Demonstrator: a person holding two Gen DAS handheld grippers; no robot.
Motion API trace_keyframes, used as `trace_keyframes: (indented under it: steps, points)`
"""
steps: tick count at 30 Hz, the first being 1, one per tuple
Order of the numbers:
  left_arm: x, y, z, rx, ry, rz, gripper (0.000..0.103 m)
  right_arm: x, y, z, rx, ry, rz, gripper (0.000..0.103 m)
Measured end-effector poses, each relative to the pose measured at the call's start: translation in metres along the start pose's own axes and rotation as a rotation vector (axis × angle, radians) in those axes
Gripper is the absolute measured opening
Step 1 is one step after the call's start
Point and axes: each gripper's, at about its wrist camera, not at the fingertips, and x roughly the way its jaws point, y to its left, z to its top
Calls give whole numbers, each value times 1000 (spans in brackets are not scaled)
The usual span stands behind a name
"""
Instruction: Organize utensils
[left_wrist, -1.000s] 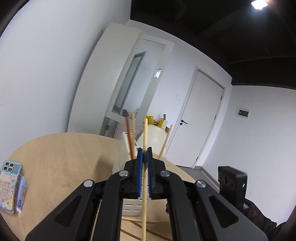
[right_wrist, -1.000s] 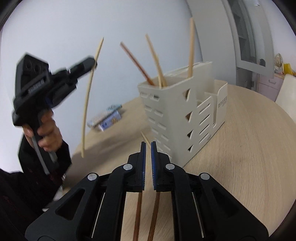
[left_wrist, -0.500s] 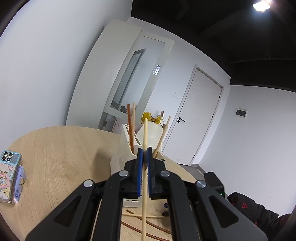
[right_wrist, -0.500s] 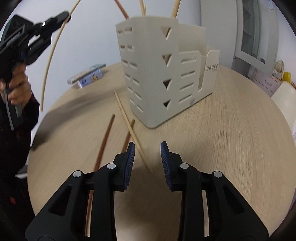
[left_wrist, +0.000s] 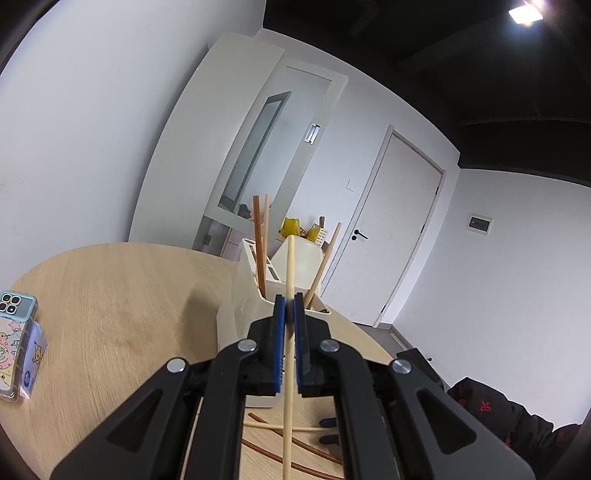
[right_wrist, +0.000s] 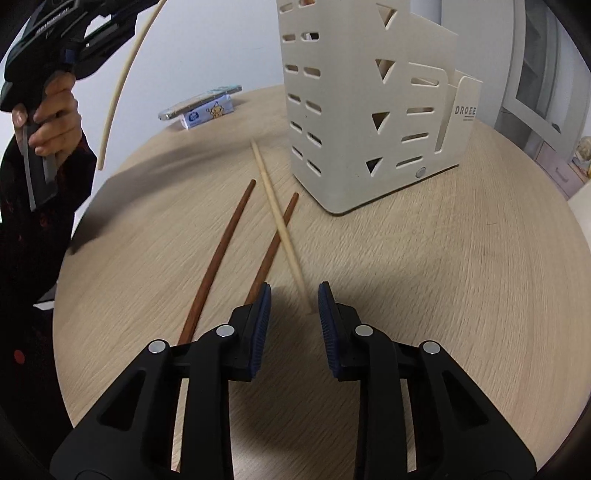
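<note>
White walls and a closed door surround a round, light-wood tabletop (right_wrist: 424, 258) carrying a cream perforated plastic utensil holder (right_wrist: 362, 110).

Left gripper (left_wrist: 290, 314): fingers pinching one pale bamboo chopstick (left_wrist: 290, 266), held nearly upright, just short of the holder and above its rim.

Right gripper (right_wrist: 293, 306): fingers spread, nothing between them, low over the tabletop.

Loose items in front of the holder:
- two dark brown wooden chopsticks (right_wrist: 218, 254)
- one pale wooden chopstick (right_wrist: 279, 225)

All three have their long axes running from the right fingers toward the holder; the pale one's near tip lies roughly between those fingers. The right gripper is nearer.

Chopsticks already standing in the holder: apparently three, though partly hidden.
</note>
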Motion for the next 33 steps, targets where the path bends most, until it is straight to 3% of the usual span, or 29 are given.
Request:
trace_keyframes:
  steps: [8, 10, 14, 19, 27, 33]
  points:
    - [0, -2, -2, 14, -2, 2, 4, 6, -6, 2, 14, 31, -20, 17]
    - [1, -3, -2, 15, 0, 2, 4, 7, -6, 2, 15, 33, -26, 9]
    - [1, -4, -2, 21, 0, 5, 4, 3, -8, 2, 22, 11, -32, 6]
    - [0, -7, 0, 26, -4, 7, 4, -24, -7, 2, 56, -105, 1, 6]
    - [-4, -10, -1, 18, -9, -1, 4, -82, -9, 13, 207, -402, 40, 5]
    - [-8, -15, 1, 26, -8, -1, 4, -91, -16, 22, 321, -516, 88, 4]
